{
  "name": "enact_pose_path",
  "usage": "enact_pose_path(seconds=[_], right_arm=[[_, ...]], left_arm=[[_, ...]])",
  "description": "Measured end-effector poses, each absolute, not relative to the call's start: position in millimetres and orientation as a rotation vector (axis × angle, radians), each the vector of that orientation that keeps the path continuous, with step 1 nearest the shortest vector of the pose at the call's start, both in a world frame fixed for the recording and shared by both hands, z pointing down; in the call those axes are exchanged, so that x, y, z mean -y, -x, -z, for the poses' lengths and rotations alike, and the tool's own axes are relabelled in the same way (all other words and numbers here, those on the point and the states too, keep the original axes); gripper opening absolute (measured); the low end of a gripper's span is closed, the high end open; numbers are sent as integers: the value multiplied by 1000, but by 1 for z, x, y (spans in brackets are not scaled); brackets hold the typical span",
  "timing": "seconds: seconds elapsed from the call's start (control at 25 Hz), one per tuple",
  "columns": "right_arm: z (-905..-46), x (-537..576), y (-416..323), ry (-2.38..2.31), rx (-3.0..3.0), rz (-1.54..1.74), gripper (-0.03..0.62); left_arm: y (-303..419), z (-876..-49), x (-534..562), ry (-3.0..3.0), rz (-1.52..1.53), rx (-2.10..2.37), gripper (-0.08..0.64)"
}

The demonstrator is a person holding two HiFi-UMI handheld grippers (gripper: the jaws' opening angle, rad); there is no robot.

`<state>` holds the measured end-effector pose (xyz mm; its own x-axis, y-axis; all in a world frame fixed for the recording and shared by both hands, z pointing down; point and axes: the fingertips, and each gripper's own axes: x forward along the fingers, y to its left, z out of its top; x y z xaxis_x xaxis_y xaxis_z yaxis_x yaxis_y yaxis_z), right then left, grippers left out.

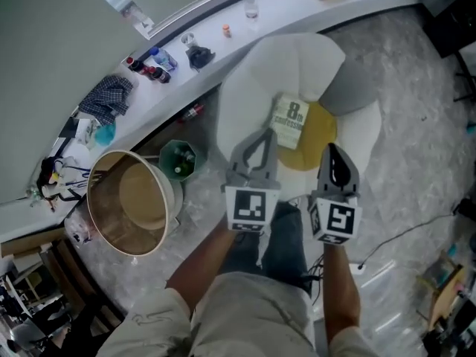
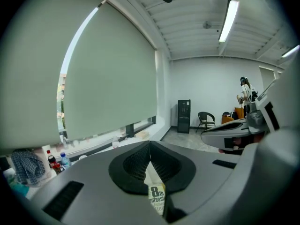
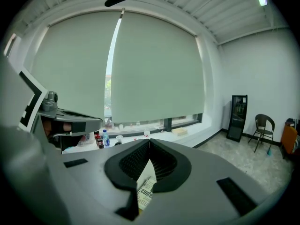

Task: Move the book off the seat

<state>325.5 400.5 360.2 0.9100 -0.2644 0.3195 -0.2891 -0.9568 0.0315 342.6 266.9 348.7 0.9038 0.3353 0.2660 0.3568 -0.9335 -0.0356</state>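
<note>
Closest to the head camera, the left gripper [image 1: 265, 135] and the right gripper [image 1: 332, 149] are held side by side at the front of the white chair [image 1: 297, 62]. Each has its jaws pressed together with nothing caught between them. On that chair's seat a round yellow cushion [image 1: 318, 146] is laid, and the book [image 1: 290, 123] lies flat upon it. A thin paperback is judged: light, bendable, its printed cover probably smooth. A hold is best taken at the near edge, where the soft cushion can be pressed down so one jaw slides beneath.
</note>
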Motion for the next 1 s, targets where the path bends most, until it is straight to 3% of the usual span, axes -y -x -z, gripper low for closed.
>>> enact_pose_path(seconds=[0.56, 1.0], right_arm=[[-632, -420, -396, -2963, 562, -838, 6], [-819, -421, -408, -2955, 578, -1105, 87]], left_arm=[[-395, -627, -301, 2874, 895, 536, 9], [-414, -812, -287, 2783, 1129, 485, 125]])
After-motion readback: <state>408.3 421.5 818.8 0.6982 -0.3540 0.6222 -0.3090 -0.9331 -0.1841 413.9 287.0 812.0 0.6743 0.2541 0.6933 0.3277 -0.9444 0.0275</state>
